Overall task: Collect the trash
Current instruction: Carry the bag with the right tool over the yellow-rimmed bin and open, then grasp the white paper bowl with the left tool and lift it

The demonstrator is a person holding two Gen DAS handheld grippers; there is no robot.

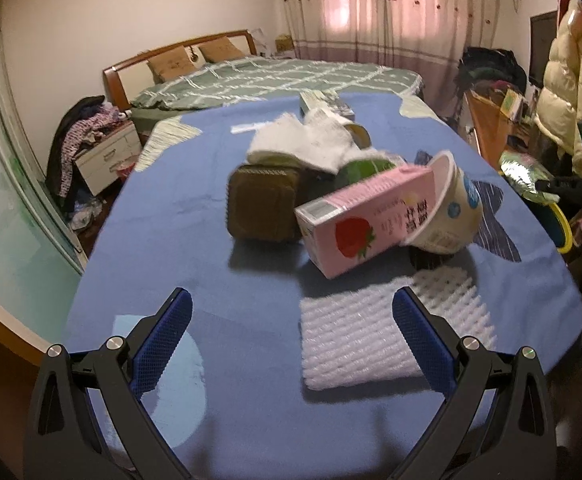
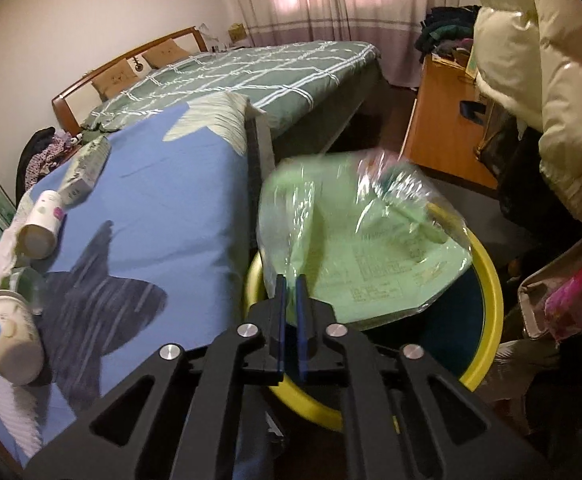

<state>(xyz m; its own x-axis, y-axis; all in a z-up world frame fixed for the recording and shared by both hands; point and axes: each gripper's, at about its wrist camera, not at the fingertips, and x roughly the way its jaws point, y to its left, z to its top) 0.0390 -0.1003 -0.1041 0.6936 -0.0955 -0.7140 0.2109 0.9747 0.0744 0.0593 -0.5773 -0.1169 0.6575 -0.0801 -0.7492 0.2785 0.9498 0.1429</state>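
The right gripper (image 2: 290,280) was clamped on the edge of a green plastic wrapper (image 2: 355,240) held over the yellow-rimmed bin (image 2: 491,300), much of whose opening it hid. The left gripper (image 1: 291,320) hung wide open and empty above the blue-covered table (image 1: 195,208), short of the blurred pink carton (image 1: 367,220) and tipped cup (image 1: 451,208).

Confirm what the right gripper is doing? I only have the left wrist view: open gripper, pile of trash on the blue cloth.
Observer: Right gripper is shut on a green plastic wrapper.
Operator: Where is it holding it?
Observer: Over a yellow-rimmed bin beside the table, not released.
Operator: Anything in the bin?
Observer: The wrapper covers most of the opening; only a dark interior shows.
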